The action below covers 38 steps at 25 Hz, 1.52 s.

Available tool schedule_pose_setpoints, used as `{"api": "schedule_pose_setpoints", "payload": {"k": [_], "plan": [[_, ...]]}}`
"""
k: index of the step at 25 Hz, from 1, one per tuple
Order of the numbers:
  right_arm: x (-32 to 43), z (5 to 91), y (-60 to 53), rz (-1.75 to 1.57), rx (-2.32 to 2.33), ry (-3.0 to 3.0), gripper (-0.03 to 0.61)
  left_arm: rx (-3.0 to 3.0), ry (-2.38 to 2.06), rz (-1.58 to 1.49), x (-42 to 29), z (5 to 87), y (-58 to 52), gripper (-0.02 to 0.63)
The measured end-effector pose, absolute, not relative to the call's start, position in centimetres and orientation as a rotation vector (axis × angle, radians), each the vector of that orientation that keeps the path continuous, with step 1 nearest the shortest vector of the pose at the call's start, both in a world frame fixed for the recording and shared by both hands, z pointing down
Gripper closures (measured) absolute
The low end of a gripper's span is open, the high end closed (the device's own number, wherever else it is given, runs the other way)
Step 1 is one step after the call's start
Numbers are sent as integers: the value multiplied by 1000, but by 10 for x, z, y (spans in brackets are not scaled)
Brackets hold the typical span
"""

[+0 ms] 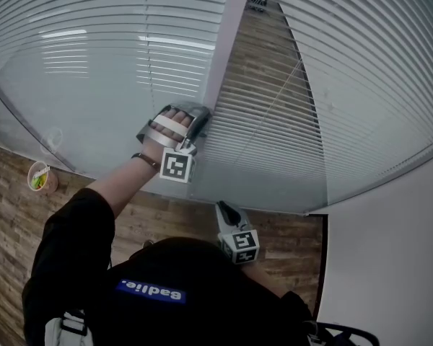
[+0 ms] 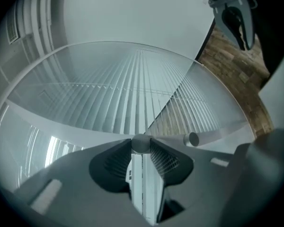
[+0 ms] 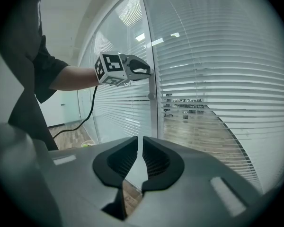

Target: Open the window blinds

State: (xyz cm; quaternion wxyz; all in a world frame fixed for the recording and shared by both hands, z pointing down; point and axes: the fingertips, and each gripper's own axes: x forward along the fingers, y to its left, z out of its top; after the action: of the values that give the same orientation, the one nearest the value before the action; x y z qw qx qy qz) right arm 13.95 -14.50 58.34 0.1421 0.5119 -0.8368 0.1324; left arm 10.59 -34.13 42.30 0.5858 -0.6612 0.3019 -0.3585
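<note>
In the head view the bare left arm reaches from lower left up to mid-frame. Its hand is wrapped round the left gripper, whose jaw tips pinch a small round knob. The right gripper sits lower centre, close to the torso, with its jaws nearly together and nothing between them.

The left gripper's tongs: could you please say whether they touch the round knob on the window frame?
Touching. The left gripper view shows the round knob between the tongs of the left gripper, both pads against it, no gap.
</note>
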Motion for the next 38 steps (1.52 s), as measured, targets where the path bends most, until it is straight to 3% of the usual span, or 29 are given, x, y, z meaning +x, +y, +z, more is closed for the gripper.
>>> {"api": "schedule_pose_setpoints", "payload": {"k": [8, 15, 19, 23, 38], "plan": [[137, 584, -148, 377, 1468, -2416, 537, -1444, 646, -830, 106, 419, -341, 485], [141, 586, -148, 384, 1480, -2393, 535, -1703, 870, -723, 103, 416, -340, 425], [141, 584, -148, 388, 1473, -2375, 535, -1733, 905, -727, 109, 416, -342, 429], [144, 583, -145, 390, 1483, -2379, 537, -1698, 925, -738, 107, 415, -344, 490], [140, 588, -146, 387, 1451, -2390, 534, -1405, 637, -852, 109, 419, -343, 491]]}}
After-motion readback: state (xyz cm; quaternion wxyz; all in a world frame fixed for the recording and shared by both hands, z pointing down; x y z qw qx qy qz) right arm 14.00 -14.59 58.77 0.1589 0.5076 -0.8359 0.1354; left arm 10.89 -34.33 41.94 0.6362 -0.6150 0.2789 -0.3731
